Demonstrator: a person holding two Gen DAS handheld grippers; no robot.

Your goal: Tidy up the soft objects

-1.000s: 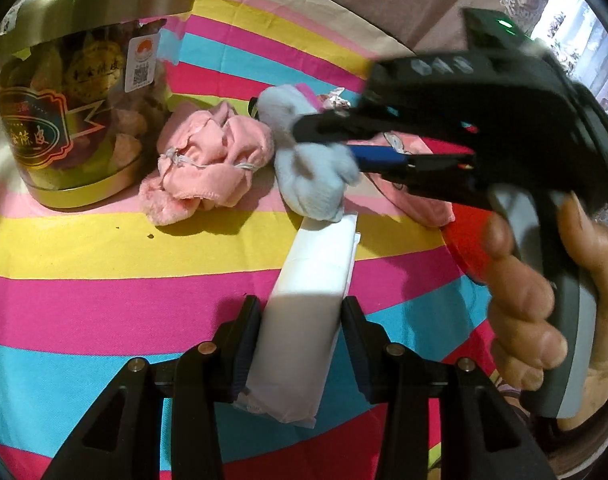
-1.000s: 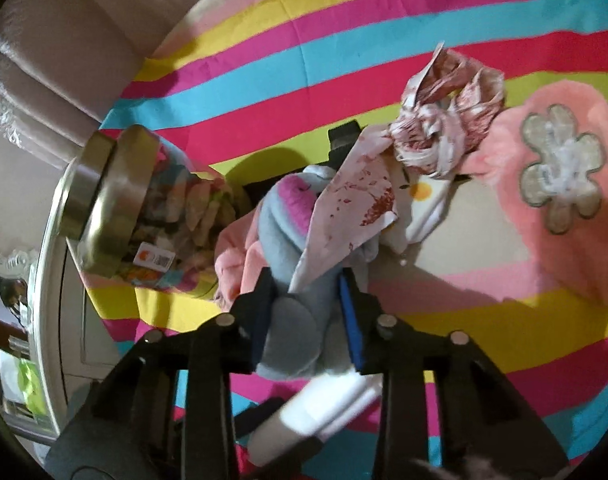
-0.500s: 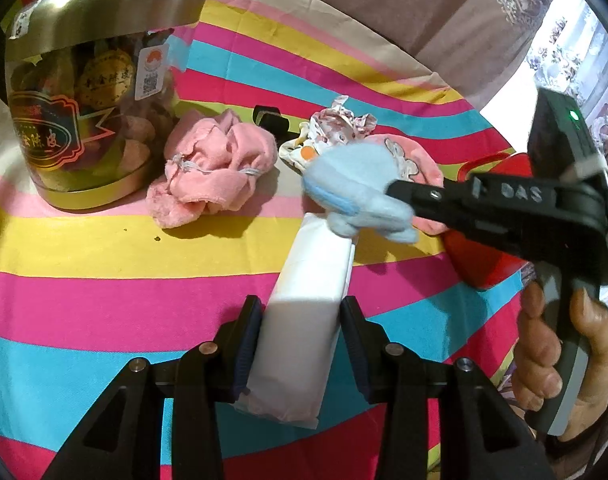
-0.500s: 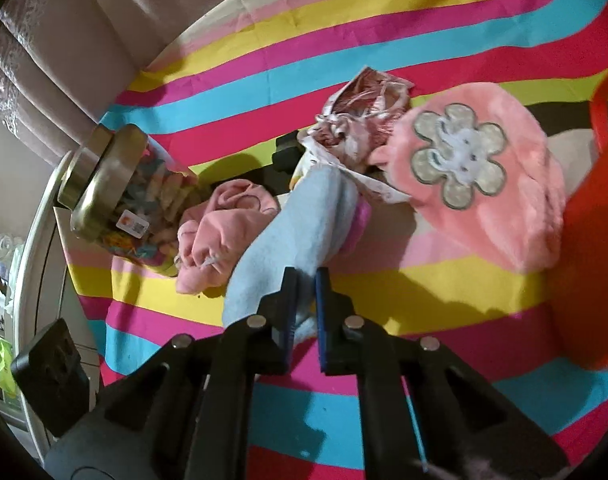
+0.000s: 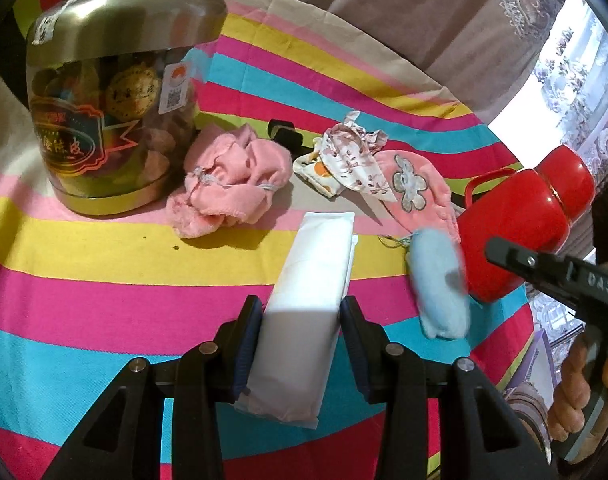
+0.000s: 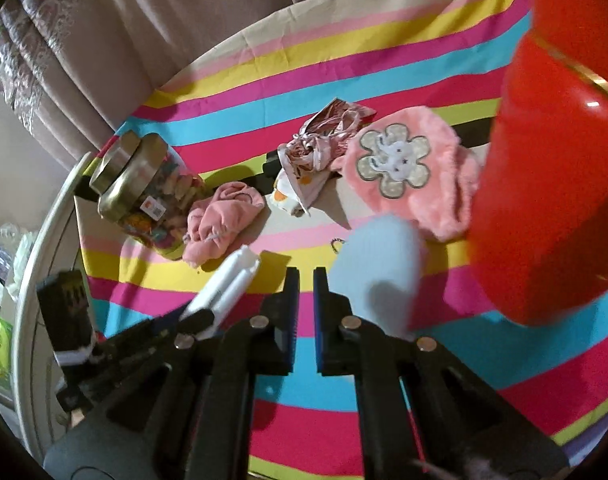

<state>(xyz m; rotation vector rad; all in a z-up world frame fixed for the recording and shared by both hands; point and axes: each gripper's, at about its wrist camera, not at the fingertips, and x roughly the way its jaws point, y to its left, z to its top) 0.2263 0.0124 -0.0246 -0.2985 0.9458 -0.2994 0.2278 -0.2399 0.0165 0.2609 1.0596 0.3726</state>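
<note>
Released, the pale-blue plush (image 5: 438, 284) lies blurred; right gripper (image 6: 306, 280) nearly closed, empty; left gripper (image 5: 300, 320) clamps white packet (image 5: 312, 292).

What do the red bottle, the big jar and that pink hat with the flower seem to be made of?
Red bottle: glossy, probably enamelled metal or hard plastic; it shows sharp highlights and a gold band.
Jar: clear wall, glass or plastic, with a brushed metallic-looking lid.
Pink hat: fuzzy plush fabric with a stitched-on flower patch.
</note>
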